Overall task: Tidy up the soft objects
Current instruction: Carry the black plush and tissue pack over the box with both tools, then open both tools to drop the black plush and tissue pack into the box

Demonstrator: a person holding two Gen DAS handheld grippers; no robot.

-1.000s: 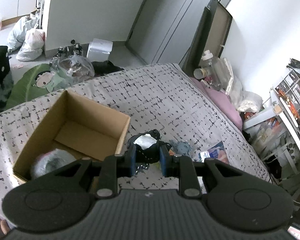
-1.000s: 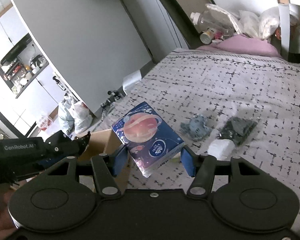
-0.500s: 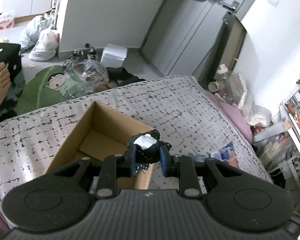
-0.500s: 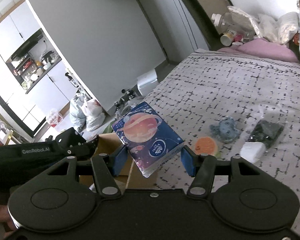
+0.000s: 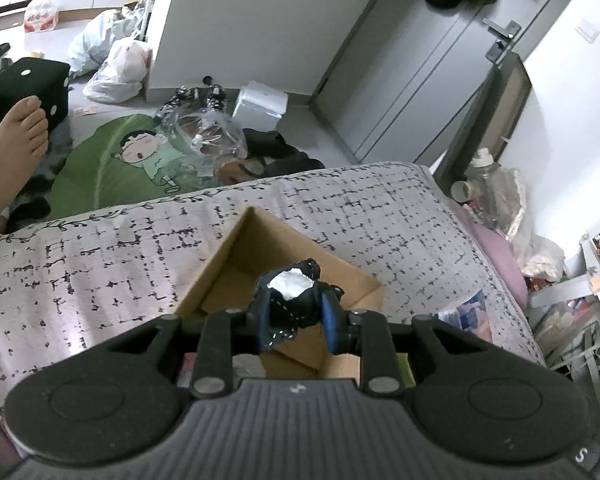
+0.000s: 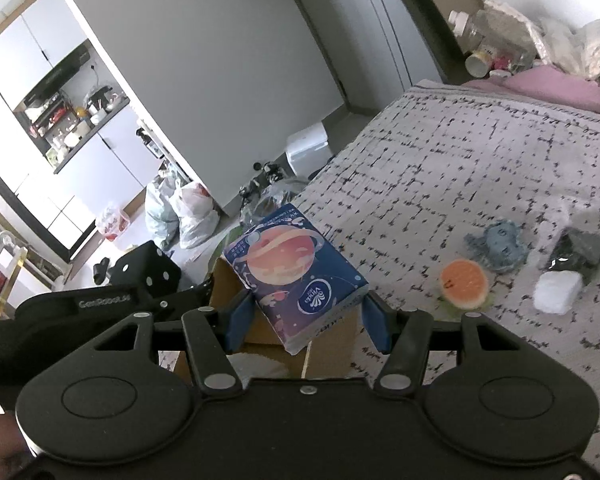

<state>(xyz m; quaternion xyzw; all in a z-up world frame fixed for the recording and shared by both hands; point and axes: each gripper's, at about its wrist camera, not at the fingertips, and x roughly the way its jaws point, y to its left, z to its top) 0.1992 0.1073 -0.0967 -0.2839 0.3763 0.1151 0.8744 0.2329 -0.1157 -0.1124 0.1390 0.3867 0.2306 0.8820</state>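
Box (image 5: 236, 248) on the bed (image 5: 100, 248) now sits under both tongs. Left tongs (image 5: 296, 320), easing apart, pinch a black bundle (image 5: 292, 300) over it; right tongs (image 6: 304, 316) clamp a tissue pack (image 6: 296, 272).

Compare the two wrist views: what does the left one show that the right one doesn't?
Only the left wrist view shows the left gripper, jaws opening, with a black-and-white soft bundle between its pads above the box's open inside. Only the right wrist view shows the right gripper shut on a blue tissue pack, plus an orange round toy, a blue-grey plush and a bagged dark item lying on the bedspread. Both show the cardboard box and bedspread.
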